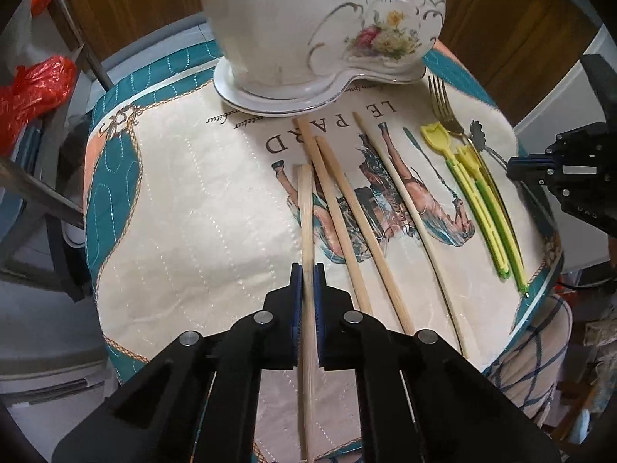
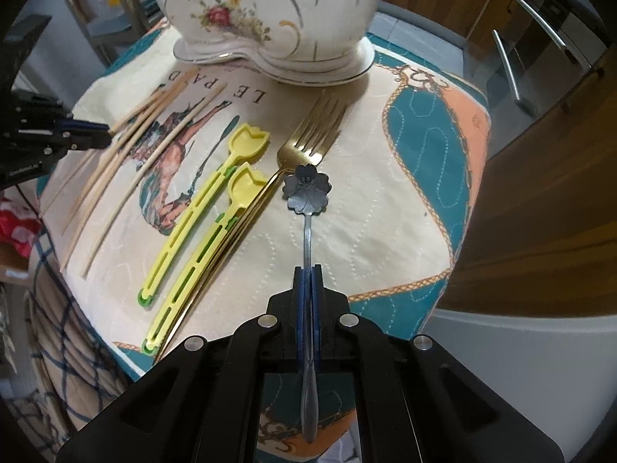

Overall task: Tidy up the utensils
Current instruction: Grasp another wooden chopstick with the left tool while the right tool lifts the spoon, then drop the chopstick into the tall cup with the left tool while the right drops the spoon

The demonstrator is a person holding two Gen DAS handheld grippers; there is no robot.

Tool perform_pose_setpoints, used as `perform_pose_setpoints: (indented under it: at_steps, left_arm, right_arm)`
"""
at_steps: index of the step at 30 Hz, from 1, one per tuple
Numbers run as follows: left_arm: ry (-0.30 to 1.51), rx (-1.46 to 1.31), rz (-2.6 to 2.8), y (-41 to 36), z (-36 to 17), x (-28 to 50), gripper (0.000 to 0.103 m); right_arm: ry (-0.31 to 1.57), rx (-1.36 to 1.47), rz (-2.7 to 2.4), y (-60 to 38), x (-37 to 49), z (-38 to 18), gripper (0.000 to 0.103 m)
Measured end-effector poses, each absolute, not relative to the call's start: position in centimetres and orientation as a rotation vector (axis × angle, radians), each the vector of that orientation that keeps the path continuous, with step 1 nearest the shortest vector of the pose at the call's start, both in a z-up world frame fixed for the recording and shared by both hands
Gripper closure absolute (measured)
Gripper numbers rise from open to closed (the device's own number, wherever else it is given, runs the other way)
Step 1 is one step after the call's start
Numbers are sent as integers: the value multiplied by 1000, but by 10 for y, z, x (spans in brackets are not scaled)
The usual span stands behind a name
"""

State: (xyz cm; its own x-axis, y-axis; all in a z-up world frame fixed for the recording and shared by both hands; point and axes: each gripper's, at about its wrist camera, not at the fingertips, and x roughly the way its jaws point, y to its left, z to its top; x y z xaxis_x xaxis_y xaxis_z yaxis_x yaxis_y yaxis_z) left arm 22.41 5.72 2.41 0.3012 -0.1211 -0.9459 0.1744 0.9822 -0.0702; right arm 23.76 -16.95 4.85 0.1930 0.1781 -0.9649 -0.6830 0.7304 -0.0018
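Note:
My left gripper (image 1: 307, 270) is shut on a pale wooden chopstick (image 1: 305, 208) that lies lengthwise on the quilted cloth (image 1: 193, 212). Three more chopsticks (image 1: 347, 216) lie just to its right. In the right wrist view my right gripper (image 2: 307, 270) is shut on the thin handle of a dark flower-shaped spoon (image 2: 307, 189). Left of the spoon lie a gold fork (image 2: 318, 127) and two yellow-green plastic utensils (image 2: 248, 139). Each gripper shows at the edge of the other's view: the right gripper (image 1: 513, 169) and the left gripper (image 2: 106, 133).
A large white floral porcelain vessel (image 1: 293, 27) on its saucer stands at the far edge of the cloth. The round cloth-covered surface drops off on all sides. A red plastic bag (image 1: 38, 85) hangs at the left, and cabinet handles (image 2: 505, 65) at the right.

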Motion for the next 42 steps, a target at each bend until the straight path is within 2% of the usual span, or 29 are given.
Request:
perform_pose_setpoints:
  at_steps: [14,25,37,42]
  left_arm:
    - [940,-121,-281,65,82,185,98]
    - [800,-192,-294,76,112,179,98]
    - [616,-191,-251,70,158,205,98]
    - [479,-216,-225,72,187,228,98]
  right_arm:
    - [1035,-281,719,-201,219,97,99]
    - [946,-158,773,-211,217,120,99]
    - [795,-27,789,-201,237,157,99]
    - [696,39,787,-192,249,173,99]
